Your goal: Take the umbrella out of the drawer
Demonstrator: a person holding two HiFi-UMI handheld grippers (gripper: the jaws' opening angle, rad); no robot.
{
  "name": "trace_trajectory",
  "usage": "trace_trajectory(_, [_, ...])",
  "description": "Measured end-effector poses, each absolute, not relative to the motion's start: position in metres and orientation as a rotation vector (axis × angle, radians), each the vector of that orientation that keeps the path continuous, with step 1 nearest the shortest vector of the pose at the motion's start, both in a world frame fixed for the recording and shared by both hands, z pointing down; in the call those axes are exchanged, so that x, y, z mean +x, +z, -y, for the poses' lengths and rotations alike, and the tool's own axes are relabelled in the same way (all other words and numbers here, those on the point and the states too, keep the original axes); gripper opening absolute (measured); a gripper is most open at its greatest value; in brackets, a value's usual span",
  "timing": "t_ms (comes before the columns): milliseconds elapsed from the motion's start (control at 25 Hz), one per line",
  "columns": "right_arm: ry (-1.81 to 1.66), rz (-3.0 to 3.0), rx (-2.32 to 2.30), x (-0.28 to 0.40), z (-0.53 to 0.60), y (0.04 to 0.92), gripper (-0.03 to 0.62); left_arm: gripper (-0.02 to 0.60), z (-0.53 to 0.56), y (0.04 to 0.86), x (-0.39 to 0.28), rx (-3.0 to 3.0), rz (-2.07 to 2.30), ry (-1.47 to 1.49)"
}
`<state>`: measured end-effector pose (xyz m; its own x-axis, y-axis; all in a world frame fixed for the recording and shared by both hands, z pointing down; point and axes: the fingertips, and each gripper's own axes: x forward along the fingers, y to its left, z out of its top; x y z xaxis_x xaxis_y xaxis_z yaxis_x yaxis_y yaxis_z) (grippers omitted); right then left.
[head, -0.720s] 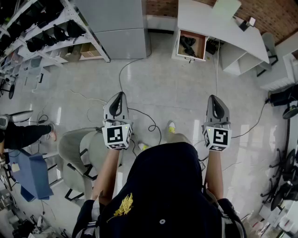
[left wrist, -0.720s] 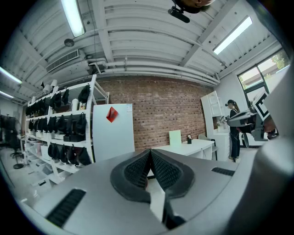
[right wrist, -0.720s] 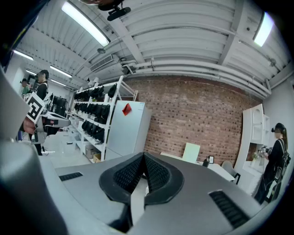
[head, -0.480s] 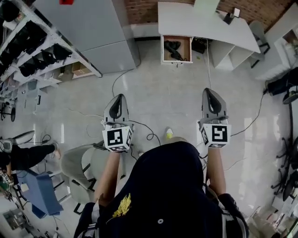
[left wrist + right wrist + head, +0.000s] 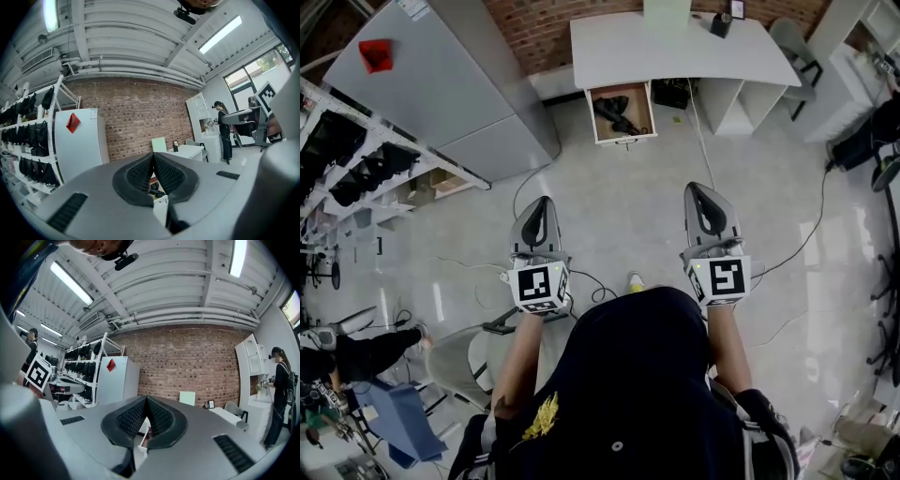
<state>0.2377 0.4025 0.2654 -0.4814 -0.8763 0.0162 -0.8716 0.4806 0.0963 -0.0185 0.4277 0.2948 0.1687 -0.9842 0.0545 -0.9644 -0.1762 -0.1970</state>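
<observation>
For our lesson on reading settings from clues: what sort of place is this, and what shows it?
Probably a lab or workshop: metal shelving racks loaded with dark gear, a white desk with an open drawer against a brick wall, and cables trailing over the floor.

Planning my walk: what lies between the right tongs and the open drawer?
Head view: bare floor up to the drawer, one thin cable alongside.

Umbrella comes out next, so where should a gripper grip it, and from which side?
Probably mid-body, from above: the umbrella lies slanted in the open drawer, walled on all sides, so jaws should close across its length.
</observation>
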Motion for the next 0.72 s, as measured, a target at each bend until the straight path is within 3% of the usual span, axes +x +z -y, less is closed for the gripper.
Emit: trace_trajectory(720, [-0.019, 2.591, 1.625, 0.285, -0.384, 0.291, 0.028, 0.018, -0.380, 0.310, 0.044, -2.407, -1.750, -0.421])
